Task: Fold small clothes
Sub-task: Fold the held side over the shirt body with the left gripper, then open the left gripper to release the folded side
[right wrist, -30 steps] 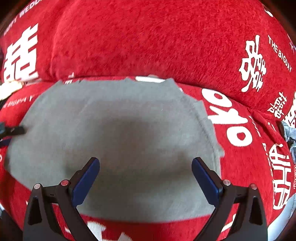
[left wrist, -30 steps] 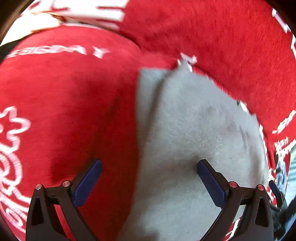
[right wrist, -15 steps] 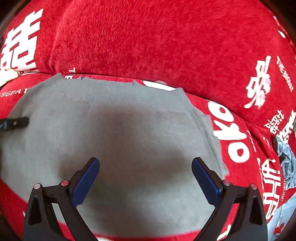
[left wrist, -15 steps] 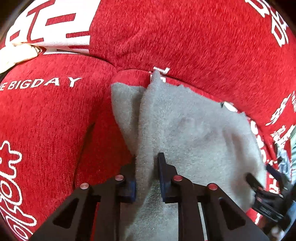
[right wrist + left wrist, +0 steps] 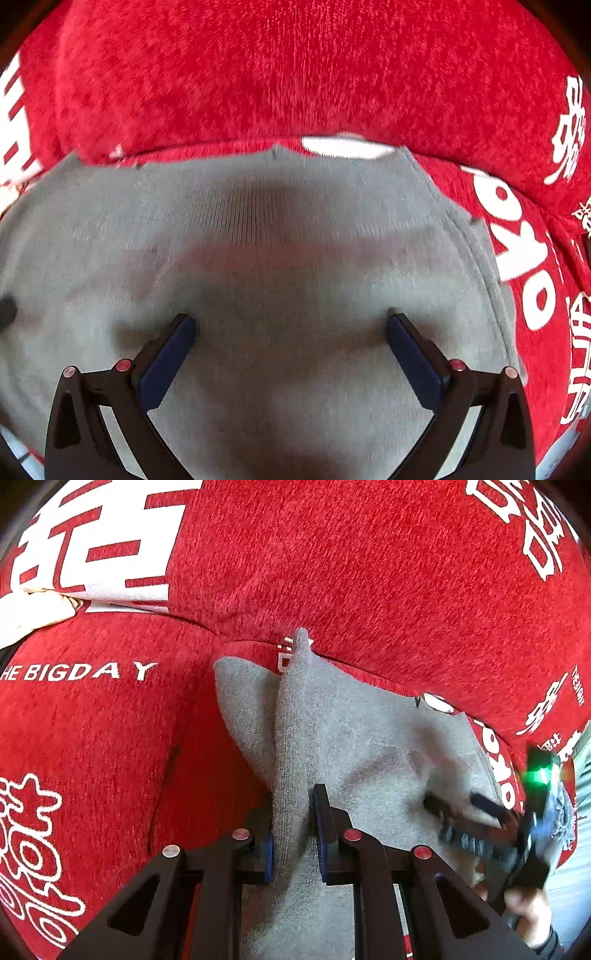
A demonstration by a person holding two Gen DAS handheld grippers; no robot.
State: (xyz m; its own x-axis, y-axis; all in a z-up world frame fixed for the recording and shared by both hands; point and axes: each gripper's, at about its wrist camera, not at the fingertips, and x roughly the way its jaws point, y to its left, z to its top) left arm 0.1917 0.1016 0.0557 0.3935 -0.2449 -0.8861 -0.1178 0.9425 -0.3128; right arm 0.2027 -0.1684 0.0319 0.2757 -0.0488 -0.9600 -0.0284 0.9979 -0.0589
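where grey garment [image 5: 369,738] drapes red sofa [image 5: 369,572]

A red plush sofa cover [image 5: 369,572] printed with white characters and the words "THE BIGDAY" fills the background. A seam between backrest and seat cushion [image 5: 92,720] is seen, evenly lit by daylight.

The left tool [image 5: 293,830], wide apart a second ago over the grey garment [image 5: 369,746], has just been closing and now pinches a raised ridge of that cloth, lifting its left edge off the red cover [image 5: 92,738]. The right tool [image 5: 290,332], spread wide, now sits lower and closer over the grey garment [image 5: 277,240], and shows in the left view.
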